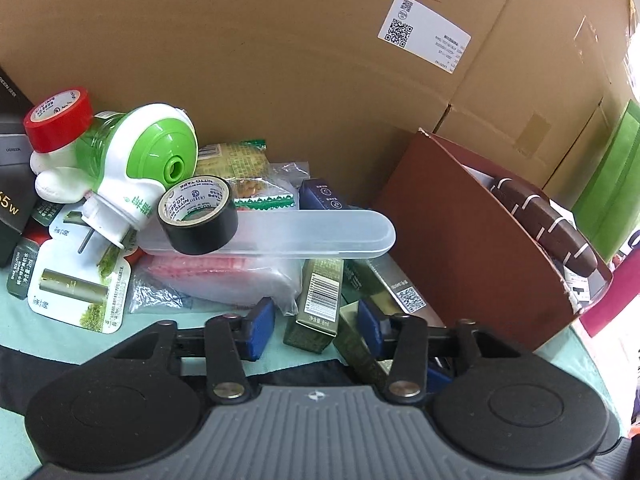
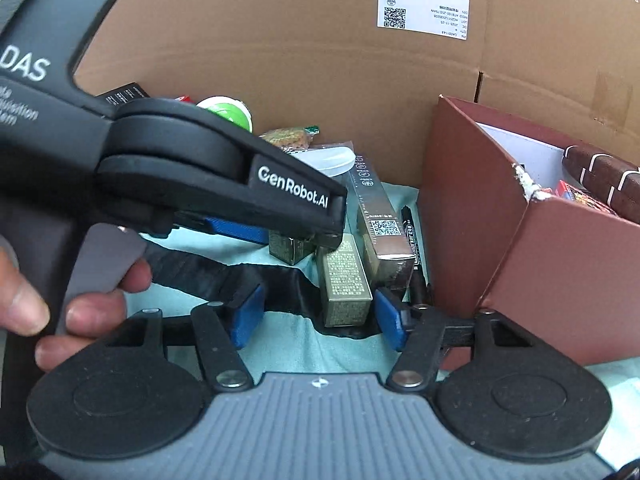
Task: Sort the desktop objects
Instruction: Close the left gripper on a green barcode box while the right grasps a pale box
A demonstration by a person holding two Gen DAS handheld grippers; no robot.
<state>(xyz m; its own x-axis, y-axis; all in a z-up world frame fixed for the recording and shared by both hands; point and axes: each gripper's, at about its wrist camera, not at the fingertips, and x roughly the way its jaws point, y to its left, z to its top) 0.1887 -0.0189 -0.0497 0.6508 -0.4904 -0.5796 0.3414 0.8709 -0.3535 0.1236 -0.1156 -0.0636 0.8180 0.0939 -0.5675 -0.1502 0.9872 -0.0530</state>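
Most of the sorting is left, you can judge: on the left a red tape roll (image 1: 56,118), green-and-white dispenser (image 1: 148,160), black tape roll (image 1: 196,216) and clear plastic case (image 1: 304,234) lie heaped on the counter (image 1: 24,320), while the brown box (image 1: 460,240) holds only a few things. Your left tool (image 1: 316,326) straddles an olive carton (image 1: 318,304), pads apart from it. Your right tool (image 2: 316,316) stands partly apart around another olive carton (image 2: 346,280), long axis pointing away from you.
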